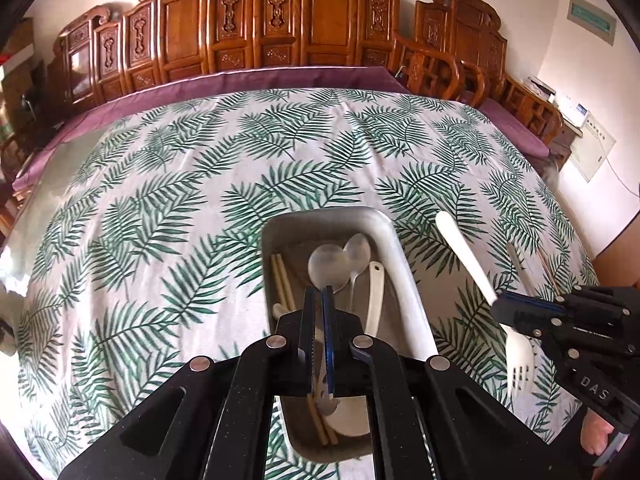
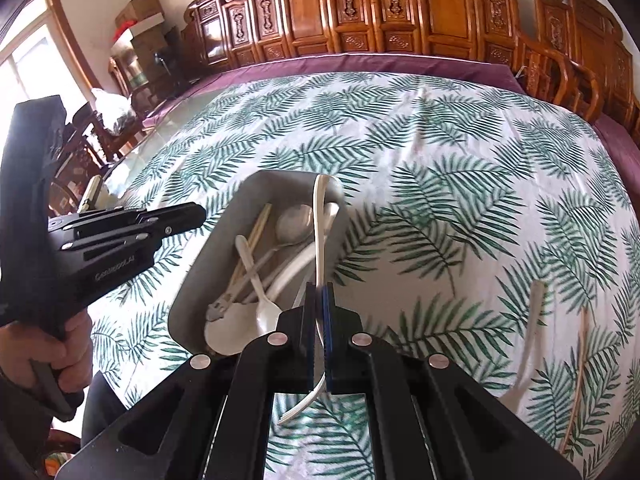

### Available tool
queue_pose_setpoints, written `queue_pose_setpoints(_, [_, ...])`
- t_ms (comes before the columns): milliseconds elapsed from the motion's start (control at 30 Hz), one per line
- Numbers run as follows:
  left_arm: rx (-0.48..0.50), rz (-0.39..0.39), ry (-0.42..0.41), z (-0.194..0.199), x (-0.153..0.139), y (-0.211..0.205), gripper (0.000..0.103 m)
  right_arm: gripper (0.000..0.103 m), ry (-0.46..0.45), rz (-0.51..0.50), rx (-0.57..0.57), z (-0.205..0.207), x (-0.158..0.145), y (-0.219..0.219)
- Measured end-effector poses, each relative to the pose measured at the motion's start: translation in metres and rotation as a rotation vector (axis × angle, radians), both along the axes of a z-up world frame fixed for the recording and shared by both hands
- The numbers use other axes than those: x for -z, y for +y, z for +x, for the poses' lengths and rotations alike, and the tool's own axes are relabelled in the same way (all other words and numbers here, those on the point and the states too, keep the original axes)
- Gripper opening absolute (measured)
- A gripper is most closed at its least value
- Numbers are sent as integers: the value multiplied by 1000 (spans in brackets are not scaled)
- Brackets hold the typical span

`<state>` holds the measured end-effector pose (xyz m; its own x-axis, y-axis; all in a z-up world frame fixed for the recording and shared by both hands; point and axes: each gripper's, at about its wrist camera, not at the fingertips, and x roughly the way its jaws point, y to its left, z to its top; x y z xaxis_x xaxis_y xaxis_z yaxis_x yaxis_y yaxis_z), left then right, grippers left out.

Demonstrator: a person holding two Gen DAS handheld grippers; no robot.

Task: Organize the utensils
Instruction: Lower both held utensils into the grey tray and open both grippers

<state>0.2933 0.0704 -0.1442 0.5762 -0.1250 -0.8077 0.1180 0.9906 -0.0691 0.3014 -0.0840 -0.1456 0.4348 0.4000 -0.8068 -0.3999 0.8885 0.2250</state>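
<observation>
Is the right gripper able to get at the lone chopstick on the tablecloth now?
Probably not yet: the right gripper is shut on a white plastic fork. The chopstick lies uncovered on the tablecloth.

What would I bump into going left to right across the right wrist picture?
Left gripper → tray → white fork in the right gripper → another white utensil → chopstick.
</observation>
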Motion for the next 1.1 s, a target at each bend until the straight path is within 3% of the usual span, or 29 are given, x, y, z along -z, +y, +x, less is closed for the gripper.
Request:
queue_pose_setpoints(633, [-87,13,-48,-45,-27,50,3,4,26,-7,-79,18,14,64])
queue_pose_setpoints(1100, [-103,17,-65,-55,-34,57,3,6,13,-10,-94,26,10,80])
